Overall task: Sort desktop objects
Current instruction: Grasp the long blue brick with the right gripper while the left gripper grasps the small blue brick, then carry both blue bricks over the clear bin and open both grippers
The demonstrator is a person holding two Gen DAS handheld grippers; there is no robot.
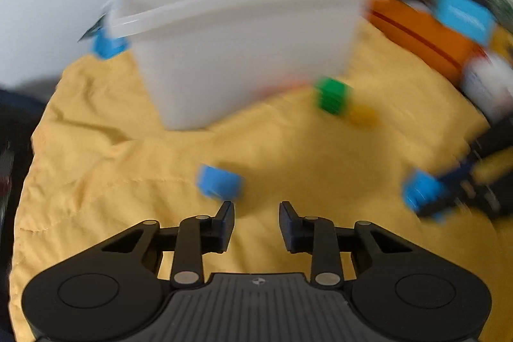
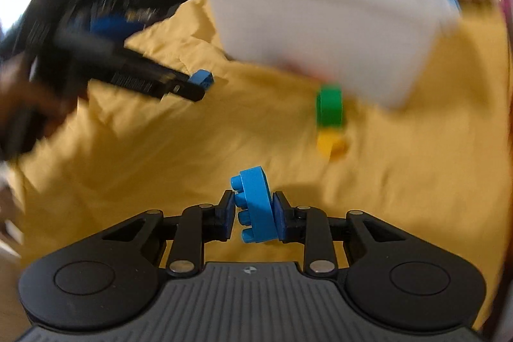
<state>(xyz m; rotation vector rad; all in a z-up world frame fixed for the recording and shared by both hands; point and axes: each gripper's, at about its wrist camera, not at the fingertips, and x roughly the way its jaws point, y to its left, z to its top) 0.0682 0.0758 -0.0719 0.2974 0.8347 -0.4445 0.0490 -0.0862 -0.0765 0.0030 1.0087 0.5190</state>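
The right tool [image 2: 252, 212] grips a blue brick [image 2: 256, 207] above the yellow cloth [image 2: 128, 149]. The left tool [image 1: 256, 210] is part-open and empty, another blue brick [image 1: 219, 183] just beyond it. Likely next: carry the held brick to the white bin [image 2: 320, 21].

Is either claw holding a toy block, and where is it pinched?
The right gripper holds a blue block, pinched across its studded face and flat back. The left gripper holds nothing.

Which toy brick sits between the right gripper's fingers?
The blue brick with studs facing left; the green brick and yellow brick lie on the cloth.
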